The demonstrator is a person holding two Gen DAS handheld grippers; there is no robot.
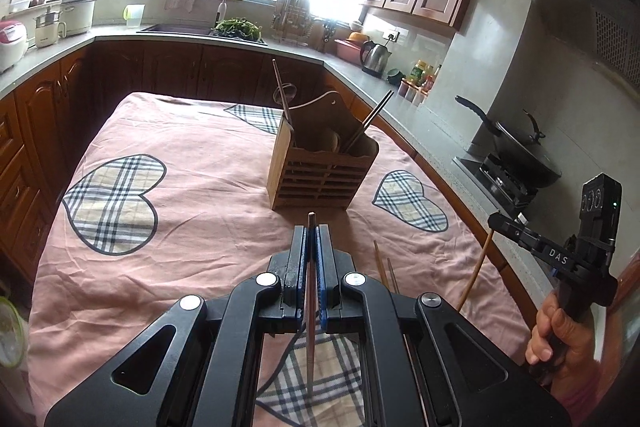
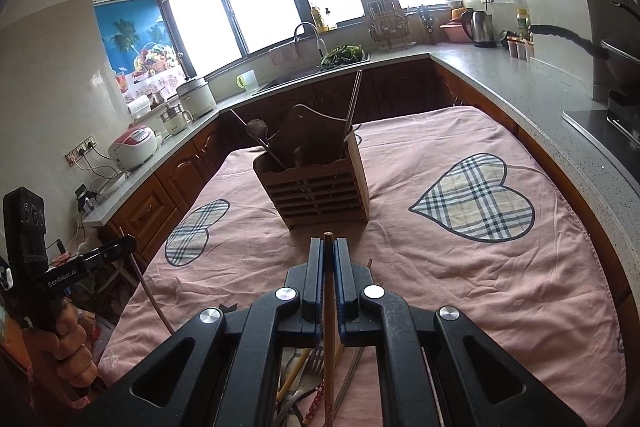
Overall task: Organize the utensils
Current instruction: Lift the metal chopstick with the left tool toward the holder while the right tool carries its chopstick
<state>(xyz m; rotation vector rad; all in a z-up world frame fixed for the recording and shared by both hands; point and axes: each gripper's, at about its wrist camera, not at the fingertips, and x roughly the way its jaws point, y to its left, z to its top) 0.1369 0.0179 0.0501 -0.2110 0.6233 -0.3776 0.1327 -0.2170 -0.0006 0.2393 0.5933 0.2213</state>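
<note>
Chopsticks were the utensils in hand at this moment: my left gripper (image 1: 311,239) was closed tight on one thin brownish chopstick (image 1: 310,307), whose tip stuck out just past the fingertips, and my right gripper (image 2: 328,251) was closed in the same way on a second chopstick (image 2: 329,327), a reddish-brown one with a patterned lower end. Both pointed toward the wooden utensil holder (image 1: 320,171), which stood in front of them on the pink cloth with plaid hearts (image 1: 180,139). I judged that the picking up was done and that the carrying step was in progress. The next move, as I saw it, called for bringing each chopstick above the holder, turning it more upright, and lowering it into the compartment where dark chopsticks (image 1: 370,125) already leaned, on the right side of the holder in the left view. The holder was of slatted wood with a tall back board, and a ladle or spoon (image 2: 258,131) with a long handle stood in its other side. Near side of the holder, below my right gripper, a small heap of loose utensils (image 2: 304,379) lay on the cloth, a fork among them, so I judged that much sorting remained. Two more chopsticks (image 1: 385,267) lay on the cloth just right of my left gripper.
</note>
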